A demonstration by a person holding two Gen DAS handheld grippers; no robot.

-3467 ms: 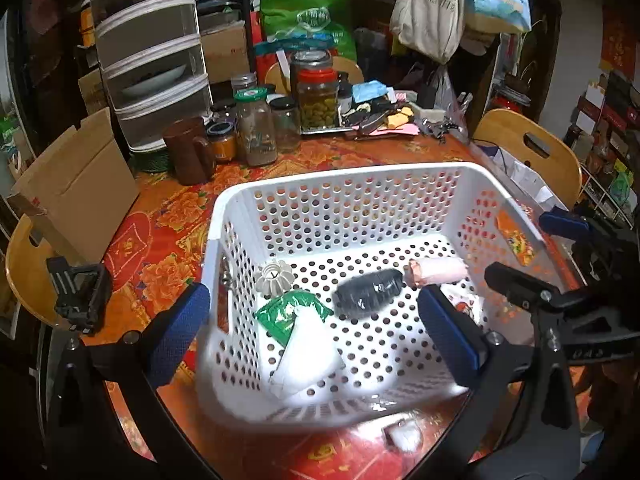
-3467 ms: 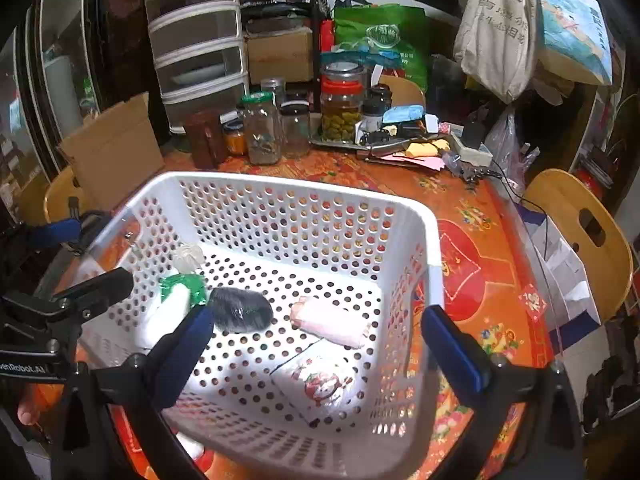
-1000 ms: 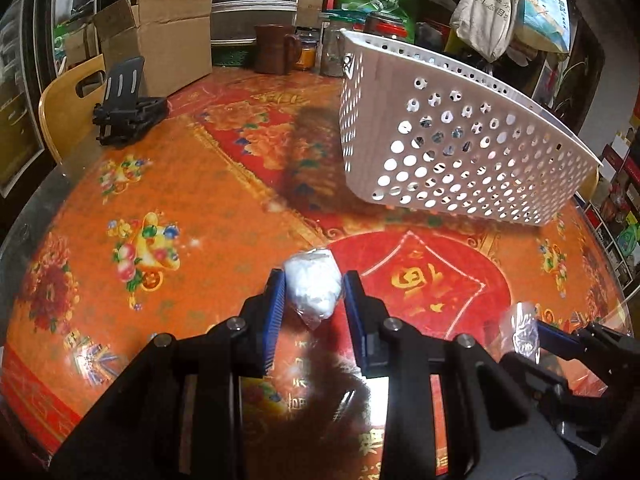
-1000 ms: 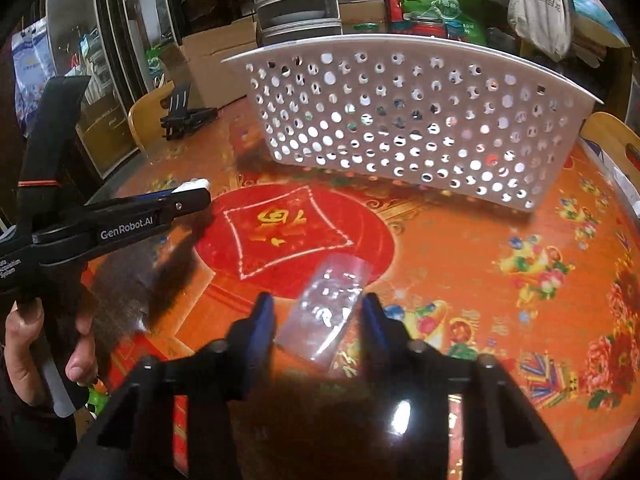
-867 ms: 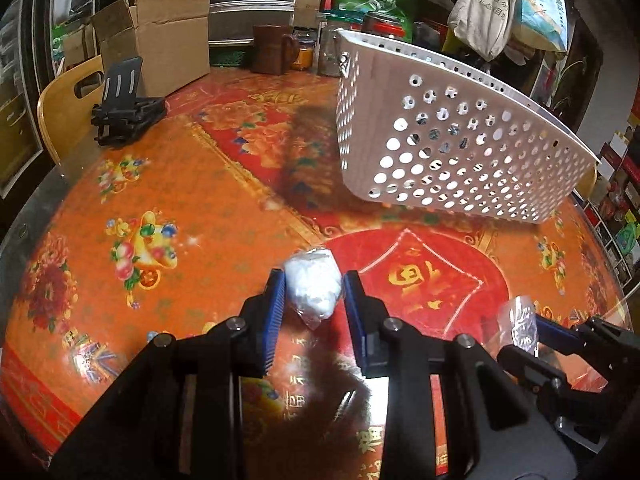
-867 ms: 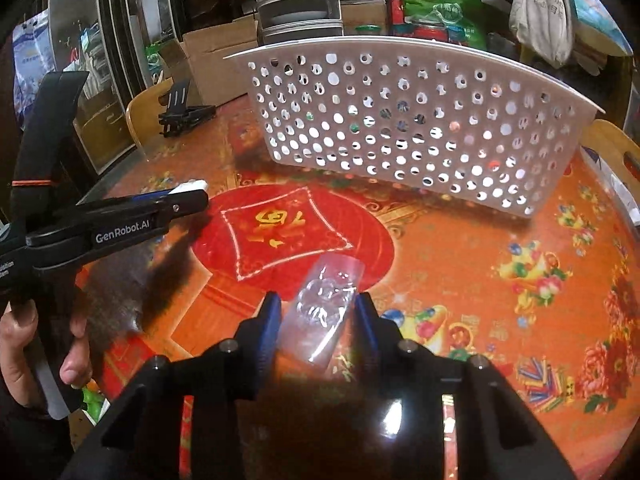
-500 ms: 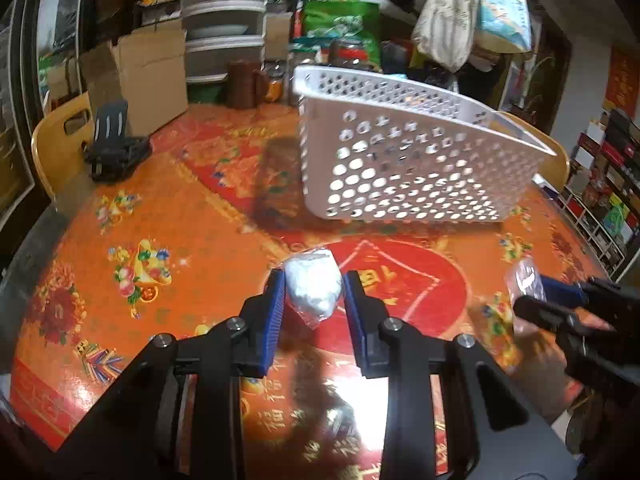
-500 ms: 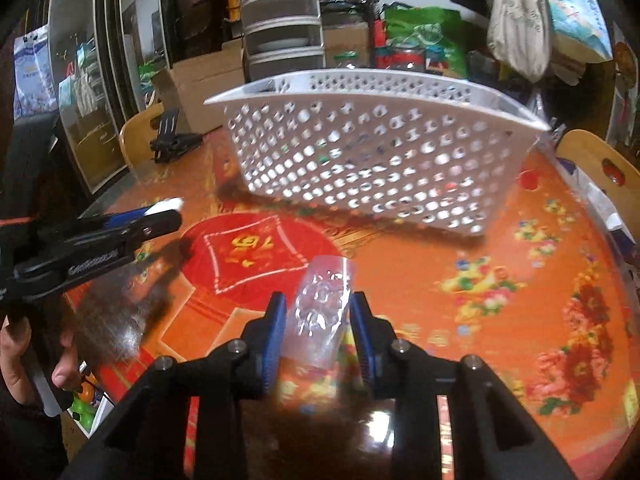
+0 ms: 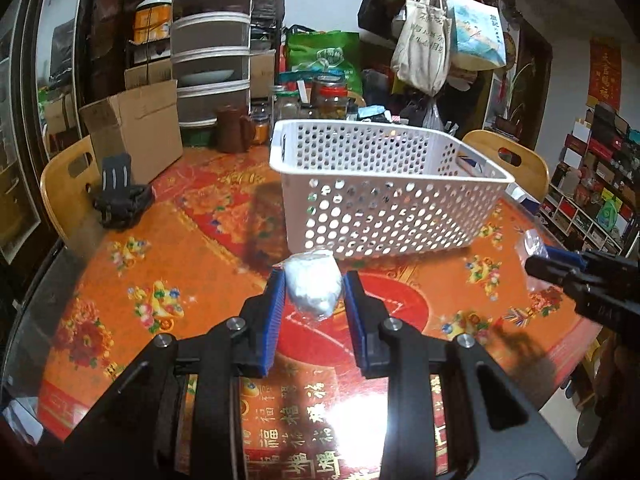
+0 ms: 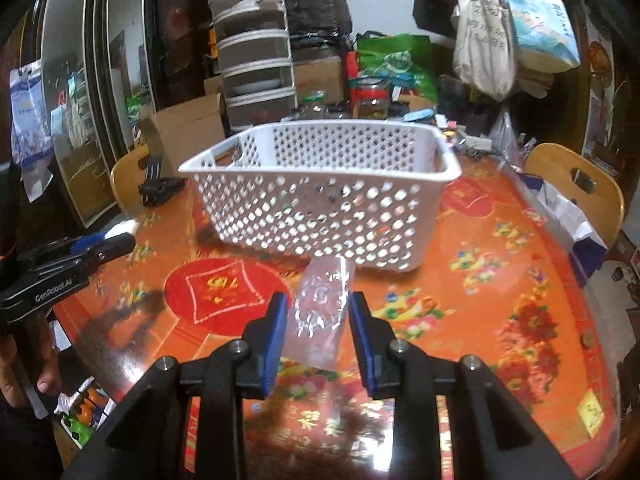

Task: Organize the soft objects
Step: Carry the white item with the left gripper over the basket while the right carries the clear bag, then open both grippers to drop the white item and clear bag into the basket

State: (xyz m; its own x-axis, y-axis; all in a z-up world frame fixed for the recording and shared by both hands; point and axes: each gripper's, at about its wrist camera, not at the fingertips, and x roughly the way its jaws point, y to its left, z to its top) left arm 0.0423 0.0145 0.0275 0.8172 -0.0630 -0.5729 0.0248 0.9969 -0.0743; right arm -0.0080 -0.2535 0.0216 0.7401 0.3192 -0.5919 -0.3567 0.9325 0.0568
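My left gripper (image 9: 315, 294) is shut on a white soft bundle in clear wrap (image 9: 314, 289), held above the red patterned table. My right gripper (image 10: 319, 316) is shut on a clear plastic packet (image 10: 322, 312); it also shows at the right edge of the left wrist view (image 9: 532, 245). A white perforated basket (image 9: 376, 216) stands on the table ahead of both grippers, also in the right wrist view (image 10: 320, 216). Its contents are hidden by its walls.
Jars (image 9: 328, 100), a brown jug (image 9: 234, 132), a cardboard box (image 9: 132, 136) and stacked drawers (image 9: 210, 64) crowd the far side. A black clamp (image 9: 120, 196) lies at the table's left. Wooden chairs (image 9: 508, 160) stand around.
Both grippers closed on items lying on the table and lifted them. They now sit higher and level, looking over the basket from the front.
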